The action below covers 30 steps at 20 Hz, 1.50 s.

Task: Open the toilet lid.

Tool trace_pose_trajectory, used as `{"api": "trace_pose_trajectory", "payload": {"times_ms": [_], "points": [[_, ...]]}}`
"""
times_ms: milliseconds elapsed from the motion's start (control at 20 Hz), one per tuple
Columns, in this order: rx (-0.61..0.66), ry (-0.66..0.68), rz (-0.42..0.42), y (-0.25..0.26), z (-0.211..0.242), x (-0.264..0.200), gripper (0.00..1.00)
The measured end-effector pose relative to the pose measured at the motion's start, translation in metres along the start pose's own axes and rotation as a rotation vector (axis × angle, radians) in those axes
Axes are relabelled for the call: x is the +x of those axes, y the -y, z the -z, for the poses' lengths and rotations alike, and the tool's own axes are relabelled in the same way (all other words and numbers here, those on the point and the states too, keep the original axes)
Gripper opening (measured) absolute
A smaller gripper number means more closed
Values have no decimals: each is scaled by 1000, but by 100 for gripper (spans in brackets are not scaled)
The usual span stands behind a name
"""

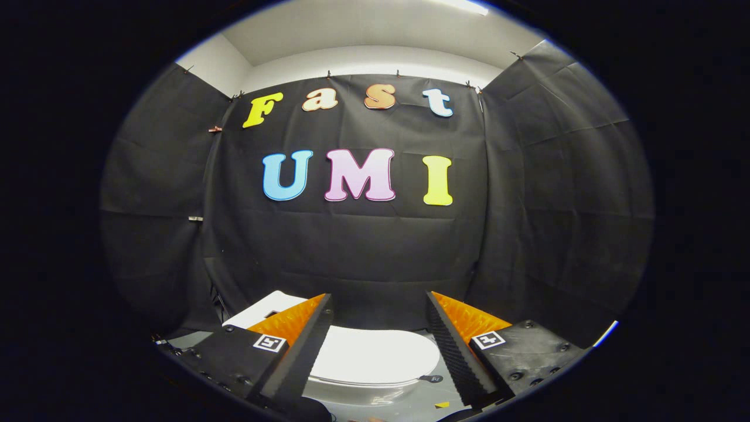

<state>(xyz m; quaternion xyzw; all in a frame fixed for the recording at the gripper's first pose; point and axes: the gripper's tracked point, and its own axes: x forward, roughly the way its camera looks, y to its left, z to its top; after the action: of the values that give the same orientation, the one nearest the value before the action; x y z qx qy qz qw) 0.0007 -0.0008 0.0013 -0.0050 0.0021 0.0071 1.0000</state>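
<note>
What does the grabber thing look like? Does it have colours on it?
The gripper has two black fingers with ridged, saw-like inner pads. Their outer sides are bright orange and bumpy. Each finger sits on a black block with screws and a small square black-and-white marker. The fingers are spread apart.

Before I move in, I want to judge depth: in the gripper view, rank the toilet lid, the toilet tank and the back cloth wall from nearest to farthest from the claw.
The claw is open.
1. Toilet lid: closed, low between the fingers, just ahead.
2. Toilet tank: beyond the lid, behind the left finger.
3. Back cloth wall: farthest, behind the toilet.
</note>
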Motion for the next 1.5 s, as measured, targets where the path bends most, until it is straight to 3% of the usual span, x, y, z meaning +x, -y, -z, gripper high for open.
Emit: {"api": "trace_pose_trajectory", "payload": {"times_ms": [600, 950, 1200, 1500], "points": [[4, -5, 26, 15, 2, 4, 99], [95, -26, 106, 69, 27, 32, 99], [242, -109, 187, 131, 78, 67, 99], [581, -246, 249, 189, 182, 104, 99]]}}
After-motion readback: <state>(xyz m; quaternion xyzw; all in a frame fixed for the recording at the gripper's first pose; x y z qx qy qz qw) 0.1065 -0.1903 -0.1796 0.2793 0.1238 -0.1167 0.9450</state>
